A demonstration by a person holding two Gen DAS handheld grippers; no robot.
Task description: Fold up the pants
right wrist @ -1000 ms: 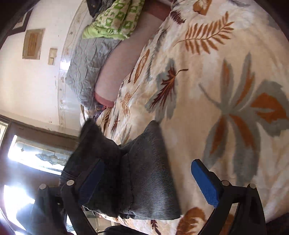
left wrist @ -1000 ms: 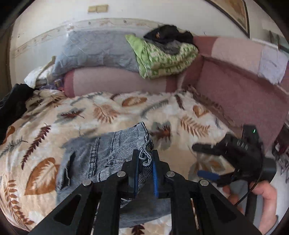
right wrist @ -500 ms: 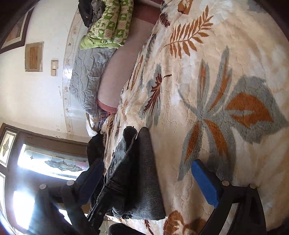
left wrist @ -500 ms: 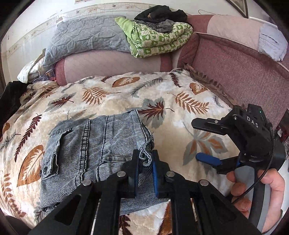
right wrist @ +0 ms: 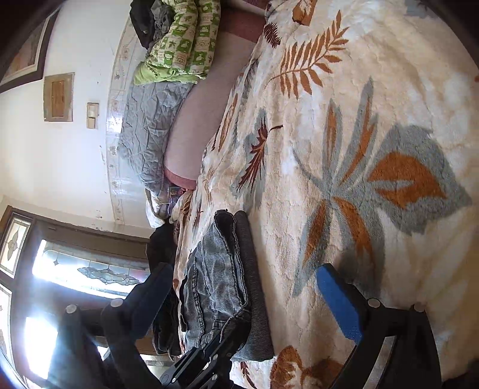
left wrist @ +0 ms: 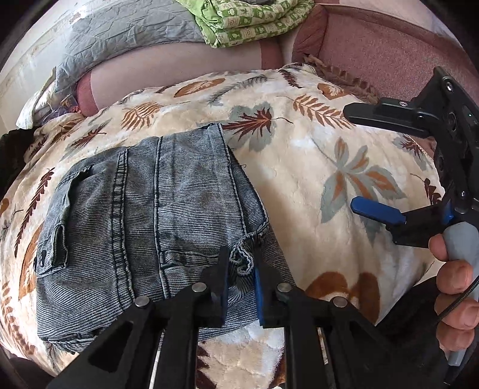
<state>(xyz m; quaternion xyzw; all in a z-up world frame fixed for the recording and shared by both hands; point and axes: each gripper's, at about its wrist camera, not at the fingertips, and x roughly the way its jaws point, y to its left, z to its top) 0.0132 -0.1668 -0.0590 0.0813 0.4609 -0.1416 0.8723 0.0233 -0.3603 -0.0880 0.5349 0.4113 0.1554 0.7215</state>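
Note:
Grey-blue denim pants [left wrist: 149, 215] lie folded in a thick stack on a cream blanket with a leaf print [left wrist: 299, 167]. My left gripper [left wrist: 241, 278] is shut on a frayed hem corner of the pants at the stack's near right edge. My right gripper [left wrist: 359, 161] is open and empty, held above the blanket to the right of the pants. In the right wrist view the pants [right wrist: 221, 284] lie between the open right gripper's [right wrist: 245, 299] spread fingers but apart from them, and the left gripper's frame shows at the bottom.
A pink sofa back [left wrist: 374, 45] runs behind and to the right. A grey quilt [left wrist: 128, 39] and a green patterned blanket [left wrist: 245, 21] lie on it. Dark clothes [left wrist: 12, 155] sit at the left edge. A window [right wrist: 74, 269] shows in the right wrist view.
My left gripper has lowered the held hem down onto the stack, and the pants now lie flatter and spread. The right gripper stays open and has drawn off to the right.

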